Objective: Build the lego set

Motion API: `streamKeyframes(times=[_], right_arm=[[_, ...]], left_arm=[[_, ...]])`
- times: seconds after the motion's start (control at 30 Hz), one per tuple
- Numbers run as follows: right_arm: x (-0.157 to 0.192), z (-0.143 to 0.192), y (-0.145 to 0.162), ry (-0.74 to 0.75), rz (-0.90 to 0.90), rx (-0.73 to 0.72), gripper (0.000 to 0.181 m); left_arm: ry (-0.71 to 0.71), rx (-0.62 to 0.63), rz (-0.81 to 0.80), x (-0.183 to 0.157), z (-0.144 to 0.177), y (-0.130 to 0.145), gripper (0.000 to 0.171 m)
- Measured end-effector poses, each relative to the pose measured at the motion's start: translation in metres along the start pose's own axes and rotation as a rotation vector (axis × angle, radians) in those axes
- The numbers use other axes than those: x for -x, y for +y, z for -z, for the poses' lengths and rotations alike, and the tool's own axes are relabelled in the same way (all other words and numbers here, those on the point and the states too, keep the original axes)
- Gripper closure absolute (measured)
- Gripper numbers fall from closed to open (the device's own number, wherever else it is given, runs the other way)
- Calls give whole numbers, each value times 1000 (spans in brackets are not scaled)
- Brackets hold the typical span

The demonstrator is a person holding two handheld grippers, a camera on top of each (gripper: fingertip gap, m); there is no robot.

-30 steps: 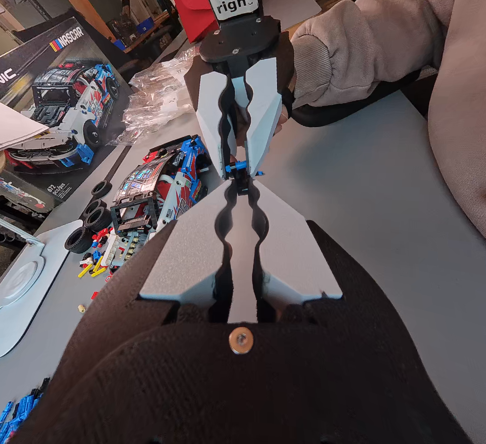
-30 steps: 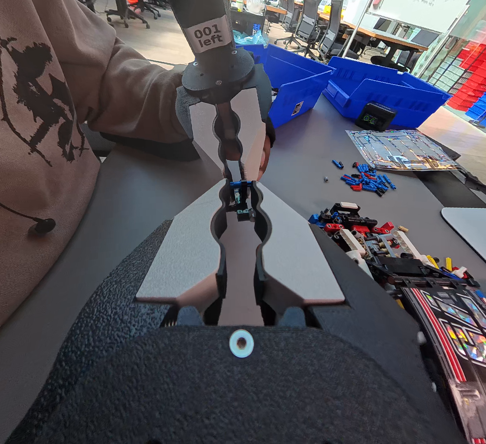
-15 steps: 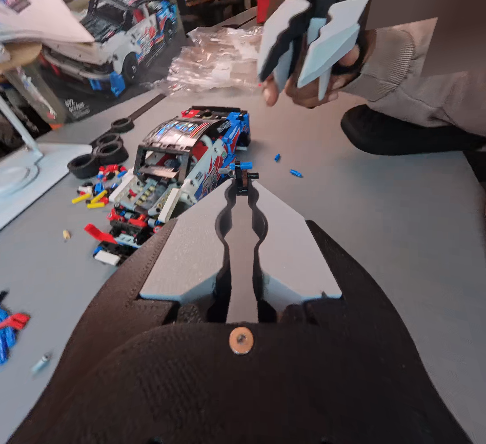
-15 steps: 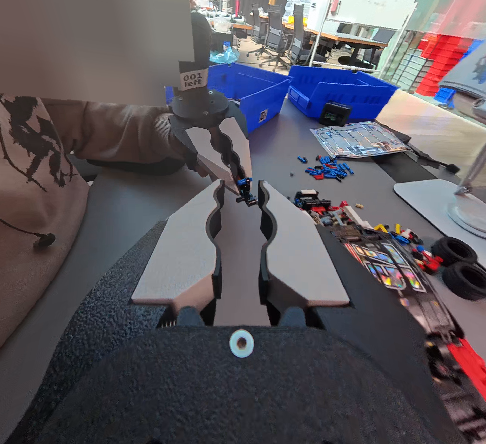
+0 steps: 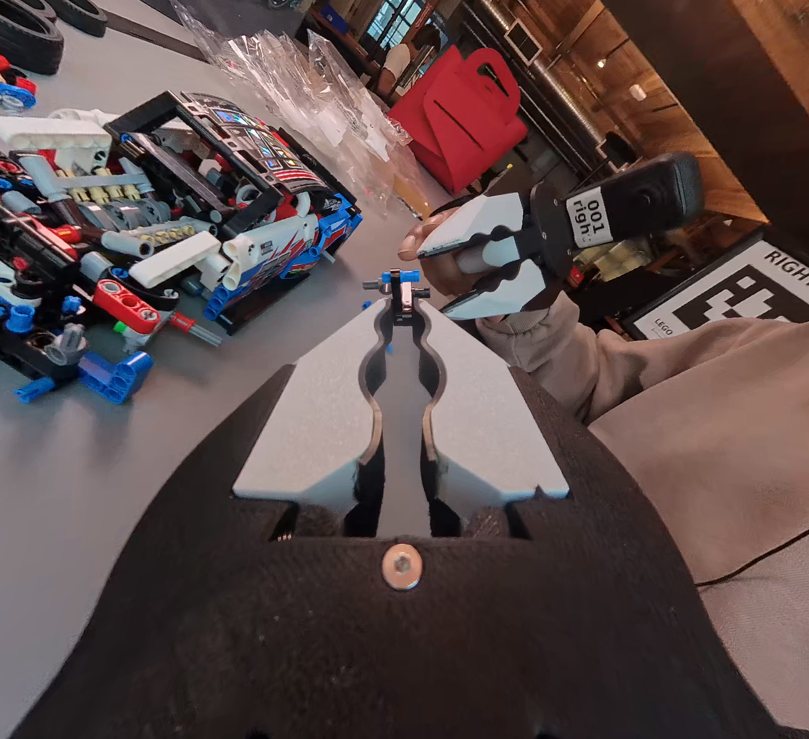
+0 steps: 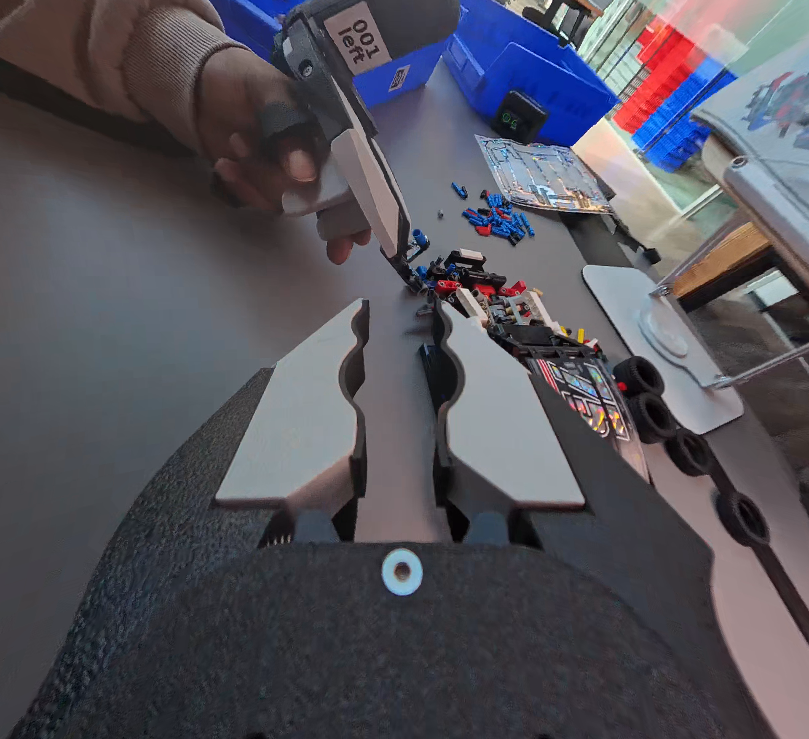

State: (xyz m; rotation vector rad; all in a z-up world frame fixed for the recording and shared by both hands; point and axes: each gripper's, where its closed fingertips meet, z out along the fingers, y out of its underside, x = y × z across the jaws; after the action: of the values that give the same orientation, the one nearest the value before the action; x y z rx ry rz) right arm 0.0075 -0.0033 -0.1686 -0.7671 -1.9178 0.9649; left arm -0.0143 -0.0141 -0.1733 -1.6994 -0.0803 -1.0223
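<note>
The car (image 5: 184, 210) is white, blue, red and black, with a shiny rainbow-foil pattern on its black roof. The held piece (image 5: 400, 289) is black with blue pins and perhaps a grey one. Tyres (image 6: 648, 398) are black, bins (image 6: 525, 74) blue, the table (image 5: 87, 477) grey. Loose pins (image 6: 497, 219) are mostly blue, some red. The sleeve (image 5: 613, 363) is beige, the bag (image 5: 464, 122) red.
</note>
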Motion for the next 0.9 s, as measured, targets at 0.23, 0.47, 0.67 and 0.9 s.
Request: streamKeyframes(times=[0.23, 0.47, 0.67, 0.9], right_arm=[[8, -22, -9, 104, 210, 16, 169], [19, -5, -11, -27, 264, -8, 172], [35, -8, -9, -129, 427, 60, 172], [42, -11, -3, -190, 590, 164, 173]], left_arm=[[70, 16, 49, -13, -6, 7, 165], [213, 64, 186, -25, 0, 5, 140], [259, 141, 195, -33, -4, 18, 142], [200, 190, 101, -31, -7, 27, 157]])
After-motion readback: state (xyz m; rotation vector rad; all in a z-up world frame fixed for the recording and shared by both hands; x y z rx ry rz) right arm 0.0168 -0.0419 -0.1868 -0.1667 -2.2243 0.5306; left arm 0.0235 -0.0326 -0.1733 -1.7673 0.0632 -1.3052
